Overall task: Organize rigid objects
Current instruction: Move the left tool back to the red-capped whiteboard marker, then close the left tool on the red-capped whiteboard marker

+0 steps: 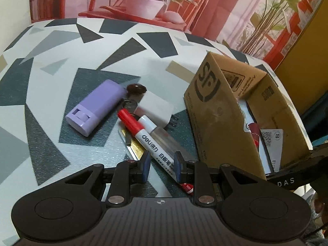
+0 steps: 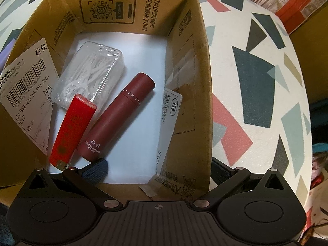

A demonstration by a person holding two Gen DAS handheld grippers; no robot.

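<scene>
In the left wrist view my left gripper (image 1: 162,167) stands with its blue pads on either side of the barrel of a red-capped white marker (image 1: 149,141), which lies on the table; contact is unclear. Beside it lie a purple case (image 1: 94,107), a white charger (image 1: 154,109), a clear bottle (image 1: 164,138), keys (image 1: 133,96) and a gold strip (image 1: 135,149). The cardboard box (image 1: 217,121) stands to the right. In the right wrist view my right gripper (image 2: 157,170) is open, straddling the box's right wall (image 2: 190,106). Inside lie a red lighter (image 2: 71,131), a maroon tube (image 2: 116,119) and a clear case of white picks (image 2: 90,71).
The table has a patterned cloth (image 1: 51,47) of grey, dark and white shapes. A printed backdrop (image 1: 143,0) with plants stands behind. A shipping label (image 2: 28,88) sticks to the box's left inner wall. The table edge drops off on the right (image 2: 307,123).
</scene>
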